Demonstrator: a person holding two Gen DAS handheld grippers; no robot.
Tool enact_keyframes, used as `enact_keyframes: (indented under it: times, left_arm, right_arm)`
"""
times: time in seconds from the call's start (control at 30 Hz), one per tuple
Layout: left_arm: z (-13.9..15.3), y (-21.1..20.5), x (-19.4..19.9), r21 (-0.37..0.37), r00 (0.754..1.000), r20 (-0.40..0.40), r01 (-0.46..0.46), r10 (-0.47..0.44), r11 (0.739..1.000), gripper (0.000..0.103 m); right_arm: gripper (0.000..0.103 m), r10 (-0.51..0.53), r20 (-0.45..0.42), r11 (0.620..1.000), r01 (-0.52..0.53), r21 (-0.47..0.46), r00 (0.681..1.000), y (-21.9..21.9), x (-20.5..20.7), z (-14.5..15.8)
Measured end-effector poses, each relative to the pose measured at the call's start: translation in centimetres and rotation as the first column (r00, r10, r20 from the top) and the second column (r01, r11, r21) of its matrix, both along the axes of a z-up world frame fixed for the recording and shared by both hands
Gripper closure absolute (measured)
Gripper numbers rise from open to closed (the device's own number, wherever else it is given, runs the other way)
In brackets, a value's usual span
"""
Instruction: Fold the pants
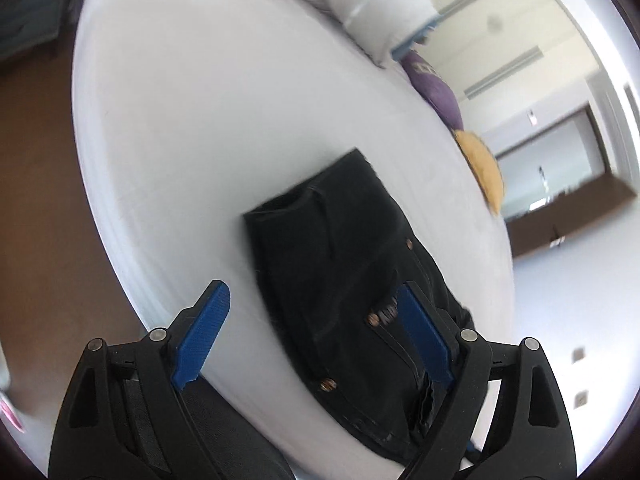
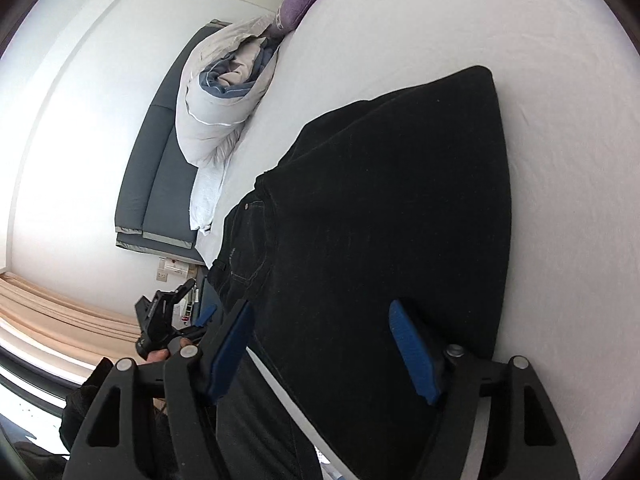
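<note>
With the black pants [image 2: 380,208] lying folded on the bed [image 1: 180,120], a fold is judged finished. Both the left gripper [image 1: 316,332] and the right gripper [image 2: 324,344] are held wide, nothing gripped; 1 fresh grasp is needed.

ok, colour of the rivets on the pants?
Copper-coloured rivets on the black pants; clearest in the left wrist view.

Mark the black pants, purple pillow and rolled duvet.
black pants [image 2: 380,220], right wrist view, middle of the folded cloth.
purple pillow [image 1: 438,90], left wrist view, its bulging side.
rolled duvet [image 2: 216,120], right wrist view, outer white layer.
</note>
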State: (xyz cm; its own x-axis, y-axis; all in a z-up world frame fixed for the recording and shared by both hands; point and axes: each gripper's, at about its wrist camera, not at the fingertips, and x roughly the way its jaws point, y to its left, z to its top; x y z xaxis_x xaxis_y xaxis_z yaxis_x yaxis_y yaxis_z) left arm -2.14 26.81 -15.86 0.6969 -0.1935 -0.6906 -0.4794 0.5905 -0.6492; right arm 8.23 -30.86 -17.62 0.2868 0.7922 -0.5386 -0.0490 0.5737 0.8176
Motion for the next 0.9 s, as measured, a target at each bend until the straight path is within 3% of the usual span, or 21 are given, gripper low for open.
enact_keyframes:
  times: [0.2,0.43,0.47,0.57,0.6,0.67,0.77,0.9]
  left_arm:
    - [-3.4,2.0,0.7,-0.151,1.000,0.000,-0.024,0.025,0.988,0.018]
    - [-6.4,2.5,0.9,-0.269,0.998,0.025,-0.054,0.063,0.962,0.019]
    - [-6.5,2.8,0.9,-0.286,0.997,0.033,-0.055,0.067,0.957,0.022]
    - [-6.8,3.1,2.0,-0.314,0.998,0.043,-0.030,0.045,0.949,0.046]
    - [-7.5,3.4,2.4,-0.352,0.998,0.048,-0.031,0.051,0.936,0.051]
    - [-8.4,3.9,2.7,-0.410,0.996,0.059,-0.043,0.073,0.911,0.052]
    - [-9.4,4.4,3.0,-0.471,0.993,0.068,-0.056,0.099,0.881,0.062]
    - [-10.0,4.5,3.3,-0.496,0.992,0.069,-0.053,0.101,0.867,0.071]
  right_arm:
    - [0.029,-0.054,0.016,0.989,0.051,0.141,0.998,-0.3,-1.0,1.0]
    - [0.029,-0.025,0.016,0.989,0.023,0.144,1.000,0.7,-1.1,1.5]
    - [0.029,-0.023,0.015,0.989,0.020,0.147,1.000,0.9,-1.2,1.5]
    - [0.029,-0.012,0.016,0.988,0.009,0.151,1.000,1.2,-1.1,1.5]
    - [0.029,-0.008,0.015,0.988,0.006,0.152,1.000,1.3,-1.1,1.5]
    - [0.029,-0.002,0.015,0.988,-0.001,0.153,1.000,1.8,-1.1,1.6]
    - [0.029,0.008,0.020,0.988,-0.011,0.156,1.000,2.1,-1.3,1.8]
    - [0.029,0.011,0.020,0.986,-0.014,0.163,1.000,2.6,-1.2,2.0]
